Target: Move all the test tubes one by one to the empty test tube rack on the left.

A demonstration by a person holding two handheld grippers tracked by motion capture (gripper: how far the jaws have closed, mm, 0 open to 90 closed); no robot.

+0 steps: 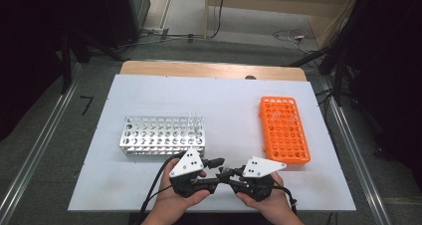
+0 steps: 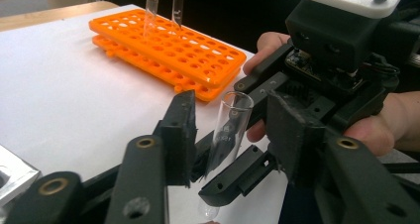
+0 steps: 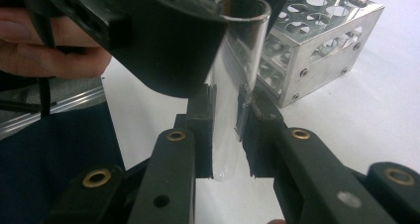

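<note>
Tube (image 3: 233, 92), near the steel rack (image 3: 317, 45), clamped in right claw (image 3: 225, 130); left claw (image 2: 230, 135) straddles it unclamped; handover pending, needing left closure.

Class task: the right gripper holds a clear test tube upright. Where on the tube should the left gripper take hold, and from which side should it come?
Grip the test tube on its bare upper wall, just under the open rim, above the right gripper, whose pads already clamp the middle. The left gripper should probably come in level from the opposite side, jaws straddling the round, upright wall.
</note>
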